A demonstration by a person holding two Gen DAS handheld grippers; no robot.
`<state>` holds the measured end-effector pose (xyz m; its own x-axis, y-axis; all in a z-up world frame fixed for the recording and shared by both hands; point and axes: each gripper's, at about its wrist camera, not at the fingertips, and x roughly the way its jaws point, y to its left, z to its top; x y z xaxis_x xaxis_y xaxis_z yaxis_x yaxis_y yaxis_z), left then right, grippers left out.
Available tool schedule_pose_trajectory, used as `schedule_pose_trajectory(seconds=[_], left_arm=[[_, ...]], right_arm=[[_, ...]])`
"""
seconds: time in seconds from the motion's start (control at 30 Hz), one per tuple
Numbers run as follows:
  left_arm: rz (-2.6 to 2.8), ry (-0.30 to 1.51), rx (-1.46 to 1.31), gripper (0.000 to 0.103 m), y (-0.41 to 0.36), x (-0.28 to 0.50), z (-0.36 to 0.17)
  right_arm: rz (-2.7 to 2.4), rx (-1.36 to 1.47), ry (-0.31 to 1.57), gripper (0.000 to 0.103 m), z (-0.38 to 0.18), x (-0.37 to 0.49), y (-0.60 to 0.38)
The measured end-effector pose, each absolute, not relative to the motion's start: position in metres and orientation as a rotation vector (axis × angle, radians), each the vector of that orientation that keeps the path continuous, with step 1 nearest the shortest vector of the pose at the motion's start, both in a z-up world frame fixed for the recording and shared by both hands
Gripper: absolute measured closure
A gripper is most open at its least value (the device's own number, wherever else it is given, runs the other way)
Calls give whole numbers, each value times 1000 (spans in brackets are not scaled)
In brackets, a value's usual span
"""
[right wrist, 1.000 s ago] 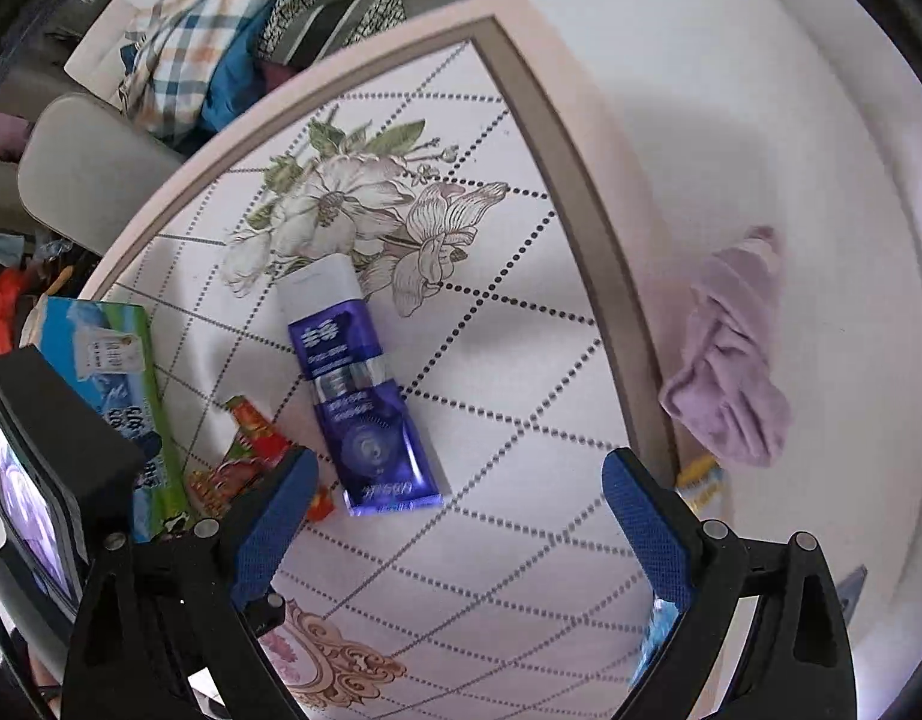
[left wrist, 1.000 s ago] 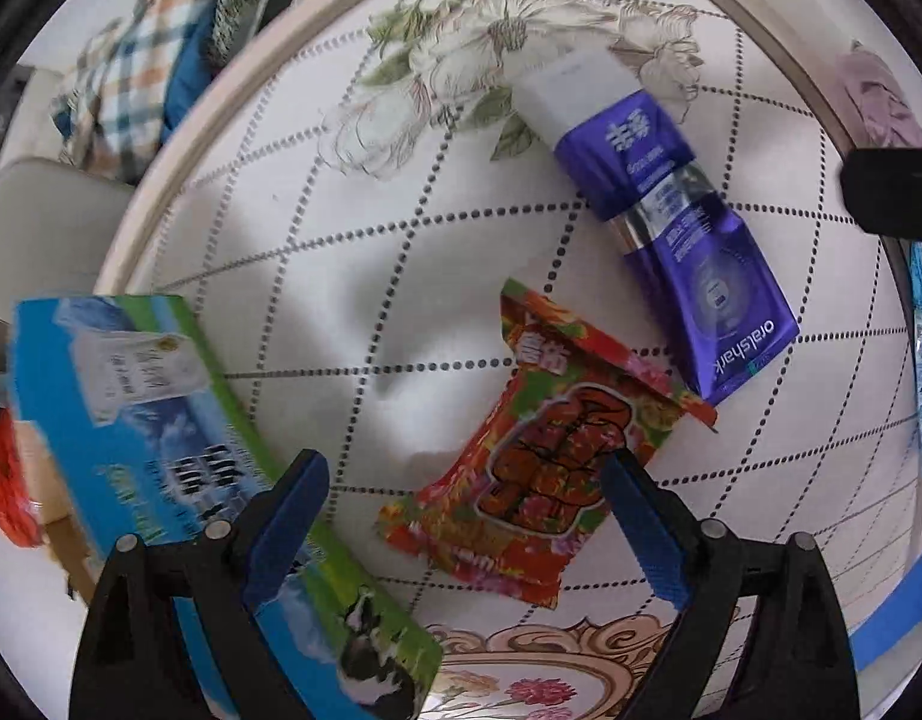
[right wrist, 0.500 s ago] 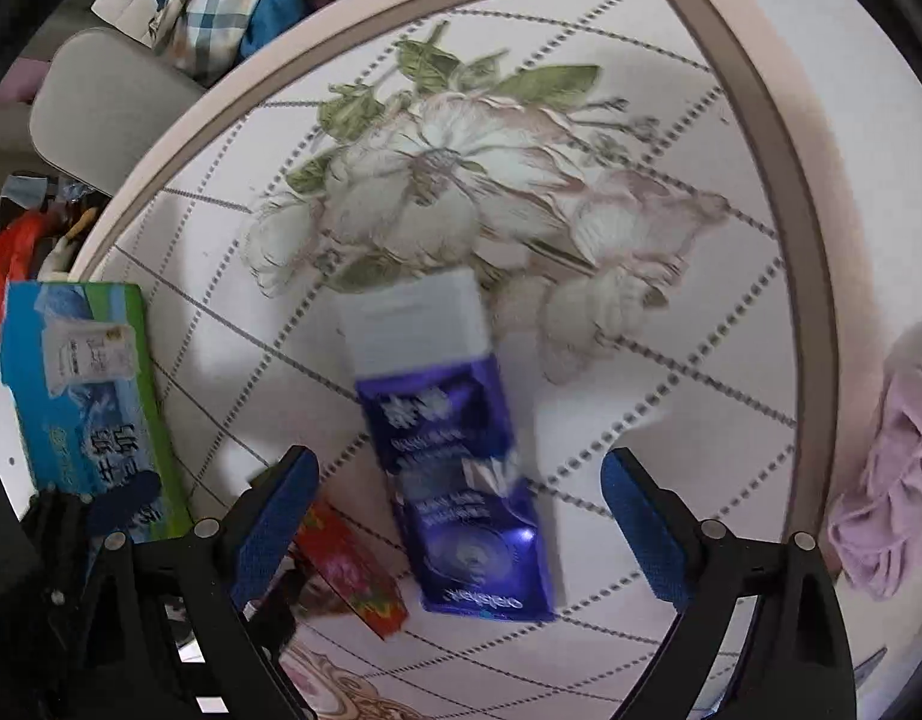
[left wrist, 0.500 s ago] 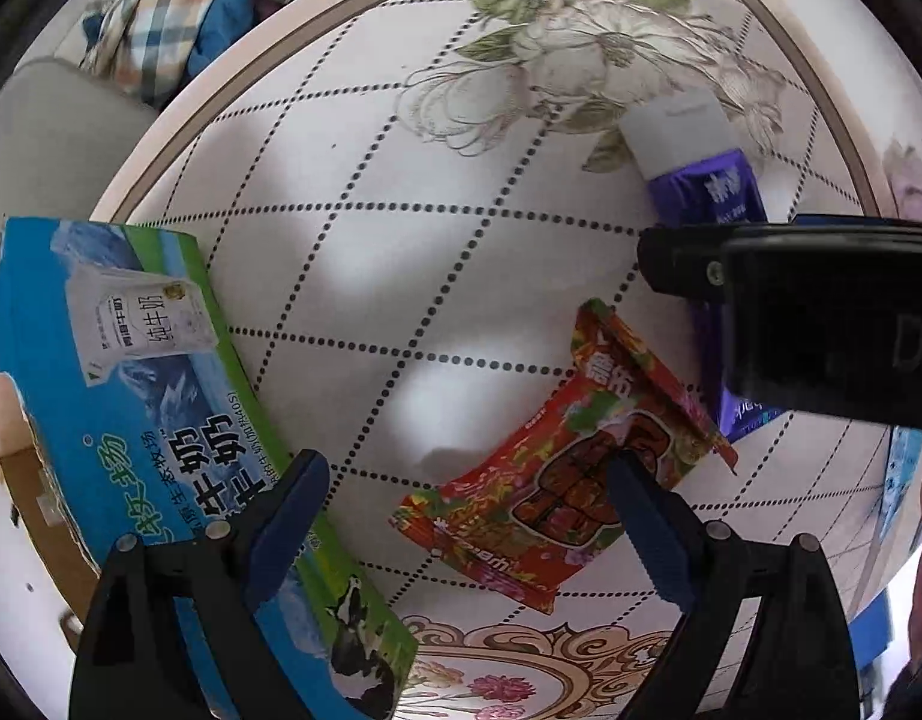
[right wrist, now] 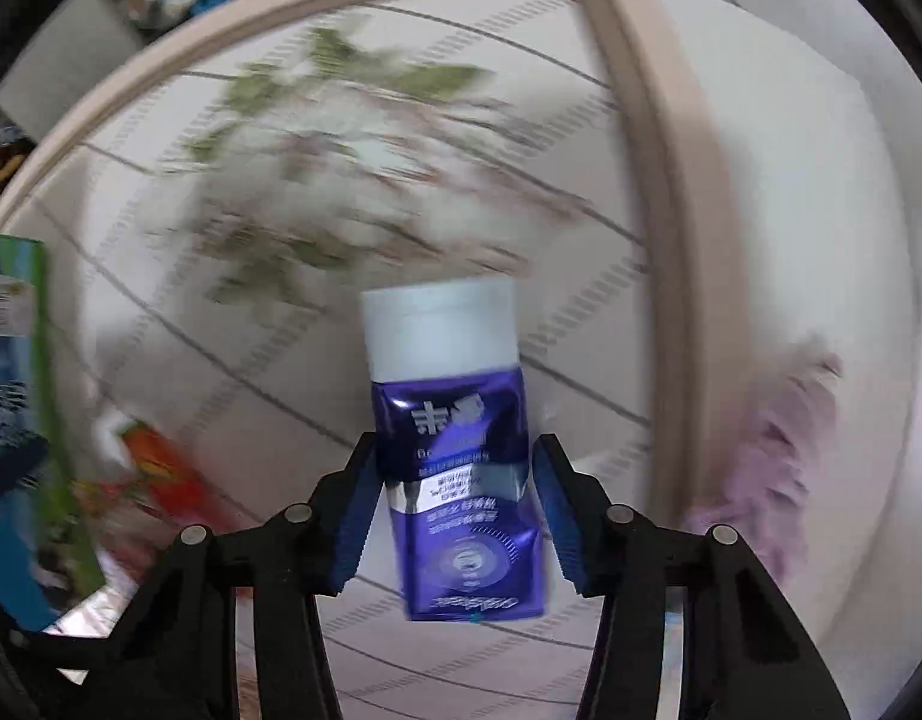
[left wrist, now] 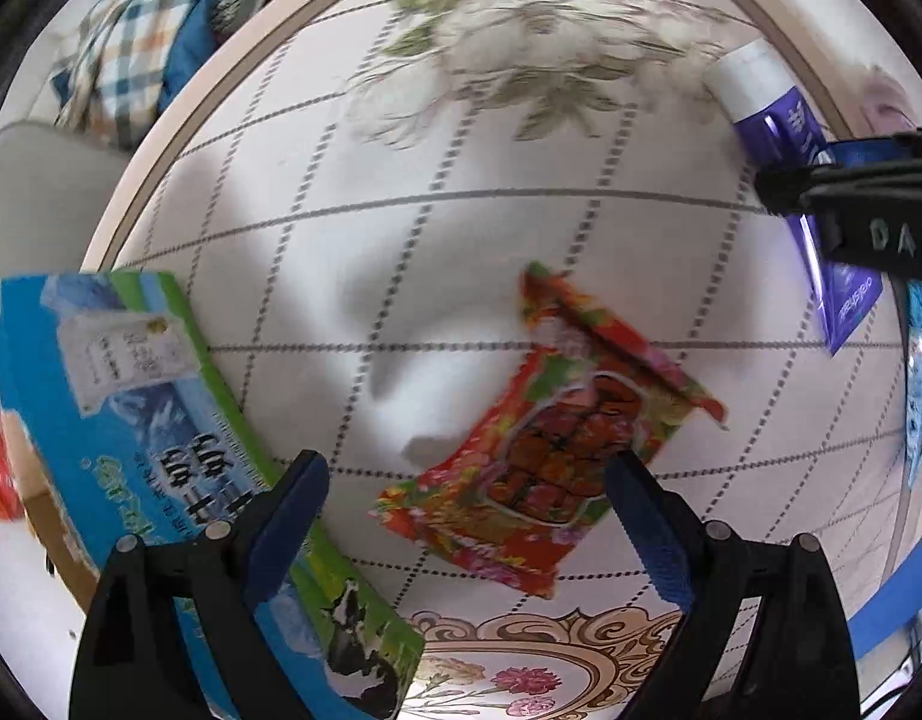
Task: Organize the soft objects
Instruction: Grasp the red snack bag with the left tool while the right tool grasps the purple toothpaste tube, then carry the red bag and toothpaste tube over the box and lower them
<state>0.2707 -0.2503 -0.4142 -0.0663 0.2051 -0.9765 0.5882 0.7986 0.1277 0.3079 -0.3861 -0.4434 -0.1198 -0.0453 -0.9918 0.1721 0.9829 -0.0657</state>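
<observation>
**Purple tube between our right fingers, snack pack waiting under the left**

Blue-green carton [left wrist: 131, 420] lies at the far left of the patterned table [left wrist: 401, 240], at its edge. Just right of it, our left gripper [left wrist: 466, 504] hovers with its fingers spread wide and holding nothing; the red snack pack [left wrist: 550, 438] lies flat on the table between and beyond the tips, apart from both pads as far as we can tell.

Further right, our right gripper [right wrist: 455, 510] has its fingers drawn in narrow around the purple tube [right wrist: 461, 480]. The left pad sits against the tube's edge; on the right side a thin gap may remain, and motion blur stops us from saying whether the squeeze is complete. The tube's white cap points away from us, its crimped end toward the wrist. At the far right a lilac cloth [right wrist: 772, 456] lies crumpled on the plain white border, well apart from the tube.

We judge the step in hand to be the pick of the tube, at the closing stage. Next we would need a firm but gentle squeeze on the soft body, then a straight lift, keeping clear of the snack pack nearby. Where the tube should go we cannot tell from these views.
</observation>
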Motion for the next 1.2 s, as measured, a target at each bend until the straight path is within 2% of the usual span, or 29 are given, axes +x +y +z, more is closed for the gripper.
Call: schedule_pose_trajectory(seconds=[0.3, 0.4, 0.43, 0.47, 0.57, 0.67, 0.97, 1.07, 1.2], left_arm=[[-439, 1682, 761, 9, -281, 245, -447], [-448, 1691, 660, 27, -284, 245, -445], [-435, 1707, 607, 40, -282, 248, -444], [-422, 1718, 558, 46, -279, 252, -442], [-373, 1726, 416, 52, -270, 258, -438], [-357, 1752, 312, 52, -264, 263, -436], [-360, 1733, 444, 48, -295, 245, -449], [-340, 1714, 388, 55, -289, 236, -445], [-328, 1710, 289, 57, -268, 234, -441]], right_arm=[[-204, 190, 1706, 49, -445, 285, -423], [-219, 152, 1710, 49, -449, 283, -423], [-225, 141, 1705, 49, -449, 282, -420], [-233, 144, 1702, 49, -449, 281, -420], [-253, 170, 1703, 51, -453, 270, -408], [-220, 200, 1723, 51, -454, 265, -402], [-219, 149, 1757, 49, -460, 262, -379], [-225, 163, 1763, 49, -460, 262, -377], [-238, 161, 1745, 53, -458, 264, -384]])
